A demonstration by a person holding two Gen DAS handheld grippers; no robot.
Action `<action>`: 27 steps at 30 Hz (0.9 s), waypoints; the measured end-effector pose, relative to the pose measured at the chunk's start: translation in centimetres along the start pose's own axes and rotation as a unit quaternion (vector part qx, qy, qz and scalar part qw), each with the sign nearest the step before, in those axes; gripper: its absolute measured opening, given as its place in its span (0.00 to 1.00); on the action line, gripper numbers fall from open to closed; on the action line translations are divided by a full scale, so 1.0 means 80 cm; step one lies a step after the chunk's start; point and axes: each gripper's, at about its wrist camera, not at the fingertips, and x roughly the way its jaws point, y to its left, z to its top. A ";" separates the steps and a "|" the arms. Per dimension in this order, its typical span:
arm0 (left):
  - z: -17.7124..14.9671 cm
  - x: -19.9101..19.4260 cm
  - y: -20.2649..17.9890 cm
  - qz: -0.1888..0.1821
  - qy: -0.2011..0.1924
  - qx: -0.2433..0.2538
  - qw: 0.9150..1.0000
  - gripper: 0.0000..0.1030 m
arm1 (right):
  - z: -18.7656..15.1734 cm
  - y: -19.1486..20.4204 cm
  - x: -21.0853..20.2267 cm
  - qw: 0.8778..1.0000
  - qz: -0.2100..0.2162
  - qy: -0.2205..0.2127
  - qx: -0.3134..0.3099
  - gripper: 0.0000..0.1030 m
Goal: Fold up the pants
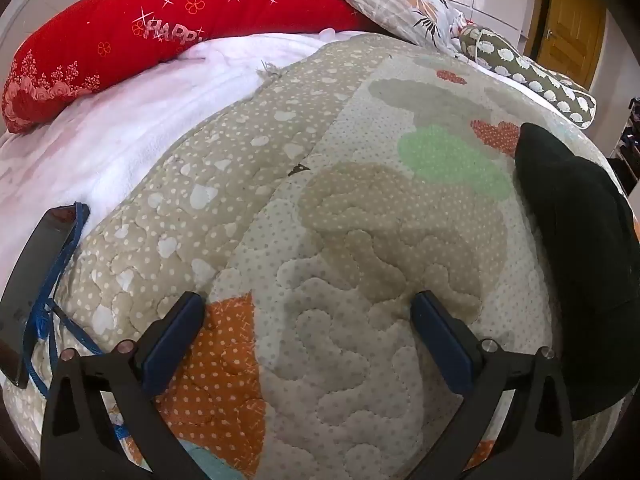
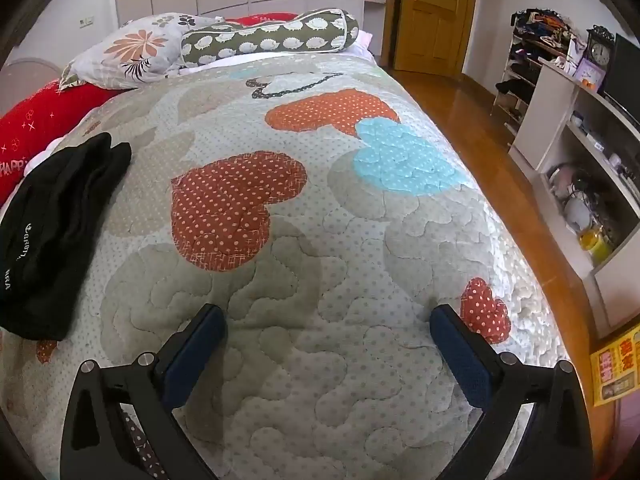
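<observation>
The black pants [image 1: 580, 248] lie in a folded bundle on the quilted bed cover [image 1: 340, 240], at the right edge of the left wrist view. In the right wrist view the pants [image 2: 56, 232] are at the left, with white lettering on the cloth. My left gripper [image 1: 308, 308] is open and empty, over the quilt to the left of the pants. My right gripper [image 2: 328, 320] is open and empty, over the quilt [image 2: 320, 220] to the right of the pants. Neither gripper touches the pants.
A red pillow [image 1: 120, 40], a floral pillow [image 2: 132, 52] and a hedgehog-print bolster [image 2: 268, 36] lie at the head of the bed. A black phone [image 1: 32, 288] with a blue cord lies at the left. Wooden floor [image 2: 500, 168], white shelves [image 2: 580, 160] and a door [image 2: 436, 12] are to the right.
</observation>
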 end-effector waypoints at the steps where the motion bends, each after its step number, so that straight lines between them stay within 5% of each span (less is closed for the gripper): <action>1: 0.000 0.000 0.000 -0.002 0.000 -0.001 1.000 1.00 | 0.000 -0.001 0.000 1.000 0.000 0.000 0.000 1.00; 27: 0.000 0.000 0.000 -0.003 0.000 -0.002 1.000 1.00 | 0.000 -0.001 0.000 1.000 -0.006 0.000 -0.005 1.00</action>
